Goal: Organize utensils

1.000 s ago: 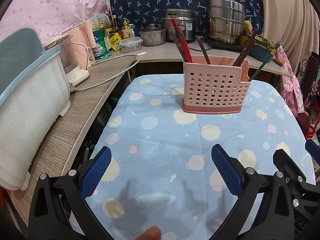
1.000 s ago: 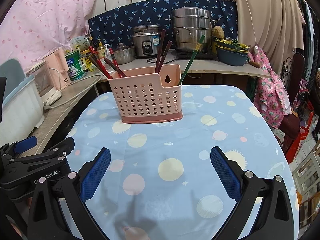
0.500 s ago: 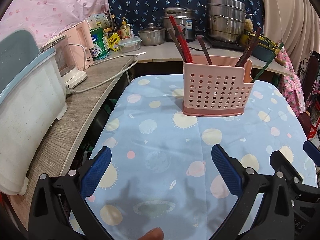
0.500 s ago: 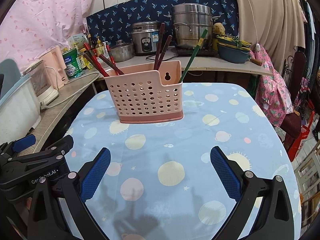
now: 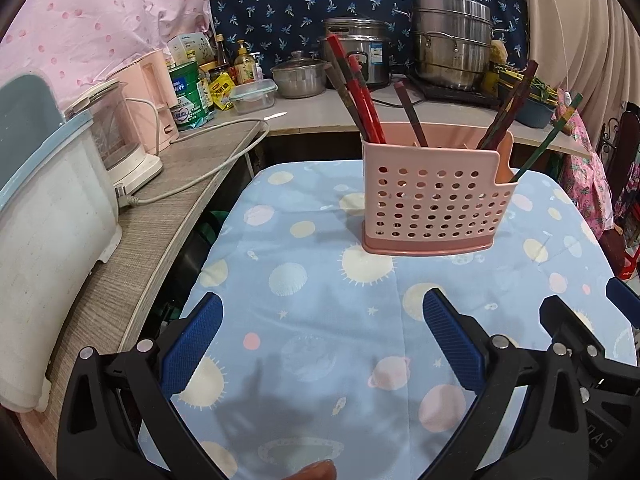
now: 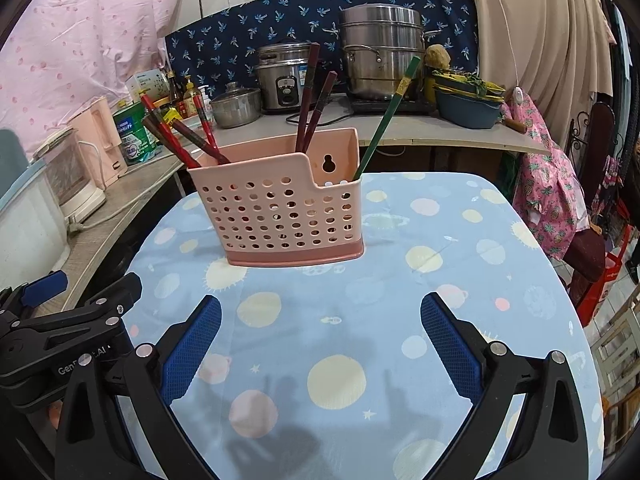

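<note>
A pink perforated utensil holder (image 5: 434,200) stands upright on the blue patterned tablecloth (image 5: 320,280); it also shows in the right wrist view (image 6: 286,216). Red chopsticks (image 5: 360,92), dark brown chopsticks (image 5: 508,108) and one green chopstick (image 6: 386,120) stand in it. My left gripper (image 5: 320,336) is open and empty, short of the holder. My right gripper (image 6: 320,336) is open and empty, also short of it. The right gripper's body (image 5: 580,344) shows at the lower right of the left wrist view.
A wooden counter (image 5: 160,216) runs along the left with a white tub (image 5: 44,248), a blender (image 5: 120,136) and a cord. Steel pots (image 6: 380,56) and a rice cooker (image 6: 282,76) stand behind. A chair with pink cloth (image 6: 552,192) is at the right.
Both grippers have risen and tilted slightly; the holder sits a little lower and nearer in both views. Jaws stay open. Nothing on the table has moved.
</note>
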Tool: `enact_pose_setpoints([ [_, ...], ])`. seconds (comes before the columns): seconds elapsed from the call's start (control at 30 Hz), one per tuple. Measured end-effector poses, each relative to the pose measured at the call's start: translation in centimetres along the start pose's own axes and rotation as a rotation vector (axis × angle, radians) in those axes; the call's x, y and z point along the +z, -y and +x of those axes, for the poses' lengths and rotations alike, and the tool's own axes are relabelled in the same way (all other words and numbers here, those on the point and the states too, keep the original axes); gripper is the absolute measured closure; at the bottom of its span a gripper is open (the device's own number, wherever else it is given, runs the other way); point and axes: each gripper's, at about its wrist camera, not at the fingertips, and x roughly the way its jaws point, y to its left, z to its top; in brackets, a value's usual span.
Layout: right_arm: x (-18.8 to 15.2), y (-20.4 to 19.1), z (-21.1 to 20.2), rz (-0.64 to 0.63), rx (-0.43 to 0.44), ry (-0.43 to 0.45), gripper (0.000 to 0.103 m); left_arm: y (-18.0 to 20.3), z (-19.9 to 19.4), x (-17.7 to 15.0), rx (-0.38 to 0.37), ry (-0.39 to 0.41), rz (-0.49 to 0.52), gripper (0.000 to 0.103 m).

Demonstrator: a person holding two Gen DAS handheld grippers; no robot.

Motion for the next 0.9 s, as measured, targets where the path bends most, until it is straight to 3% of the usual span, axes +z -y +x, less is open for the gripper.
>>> enact_pose_setpoints([
  [0.9, 1.0, 0.8, 2.5, 0.000, -0.023, -0.012, 0.007, 1.1, 2.4, 0.9, -0.010, 0.010, 0.013, 0.008],
])
